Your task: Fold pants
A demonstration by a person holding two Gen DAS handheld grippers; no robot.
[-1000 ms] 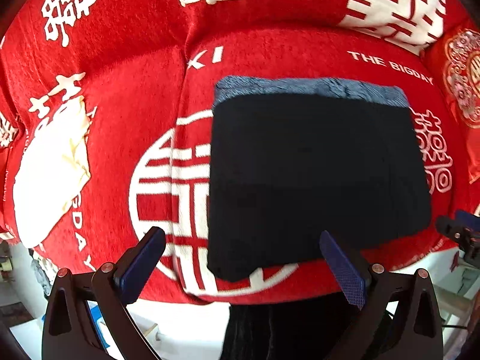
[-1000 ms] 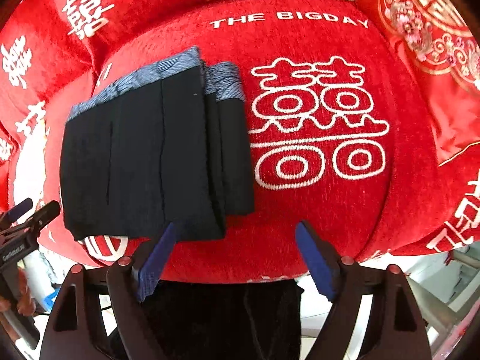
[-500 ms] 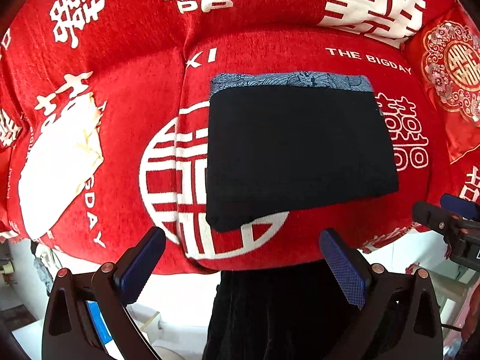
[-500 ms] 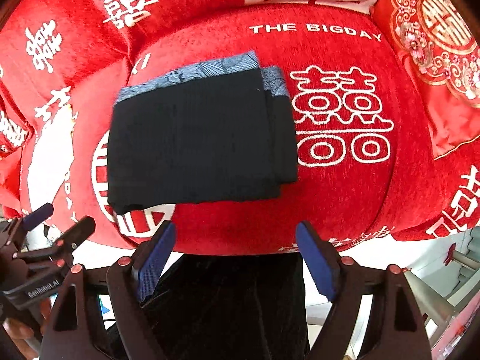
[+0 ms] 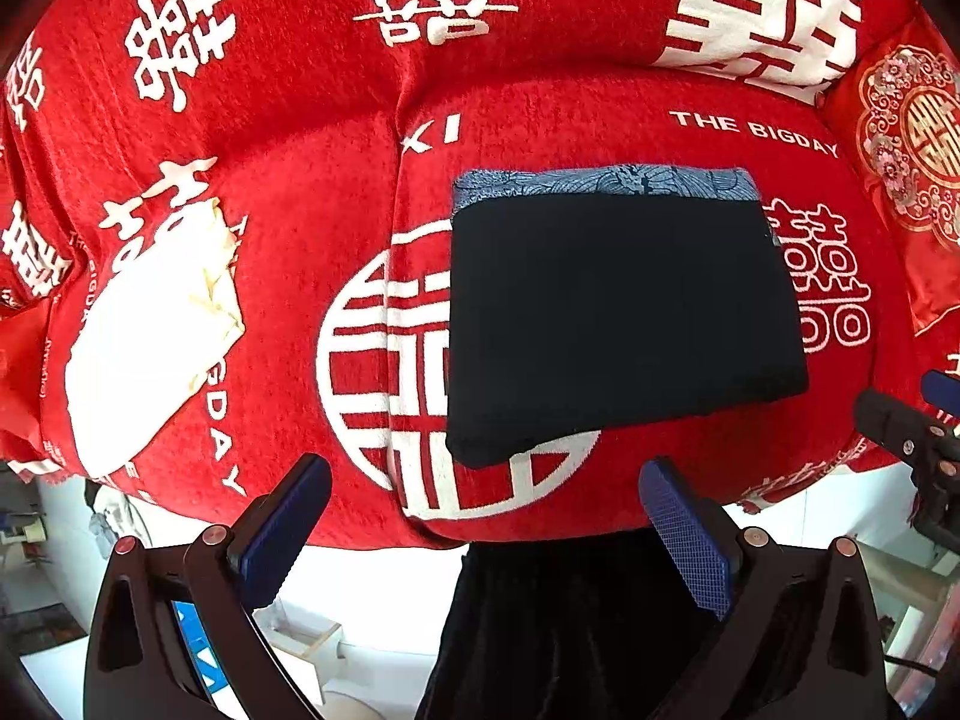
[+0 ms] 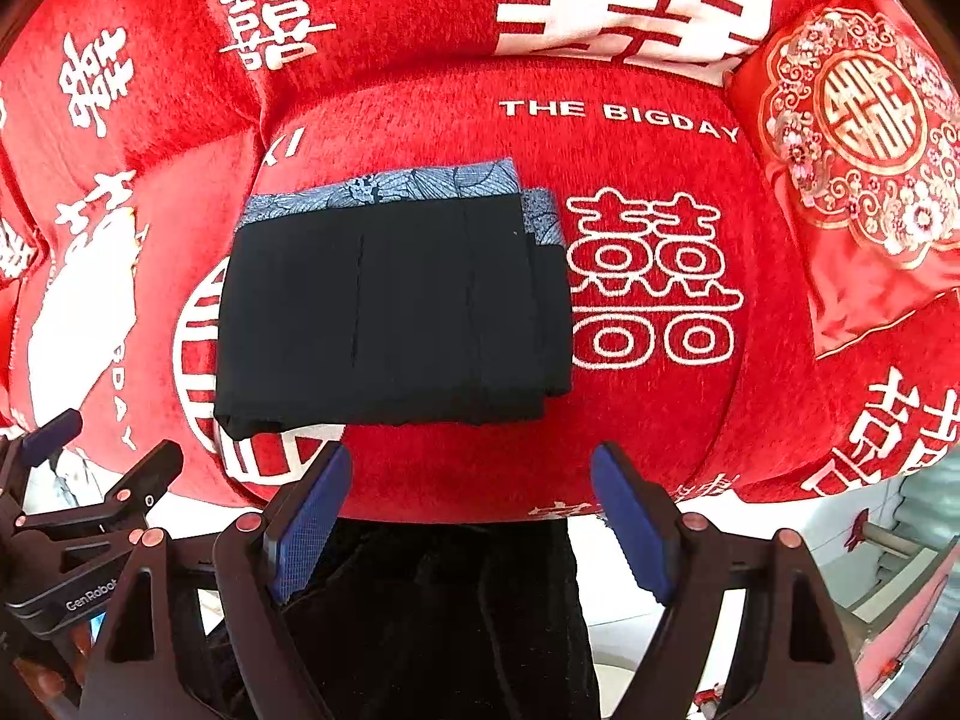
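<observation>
The pants (image 5: 618, 318) lie folded square on the red sofa cushion (image 5: 540, 138), so left claw (image 5: 480, 525) and right claw (image 6: 465, 507) hang wide, empty, apart from it.

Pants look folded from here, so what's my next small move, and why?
Probably nothing more than keeping both clear: the folded black pants lie flat on the red cushion, and the left hand-held gripper and right hand-held gripper are open, holding nothing.

We see the folded black pants with a blue patterned waistband (image 5: 618, 324) (image 6: 390, 312) lying on the red plush seat cushion with white characters (image 5: 690, 138) (image 6: 648, 420), waistband at the far edge. A flat white cloth (image 5: 150, 348) lies well to their left (on the neighbouring cushion), an embroidered red satin pillow (image 6: 864, 156) far right.
</observation>
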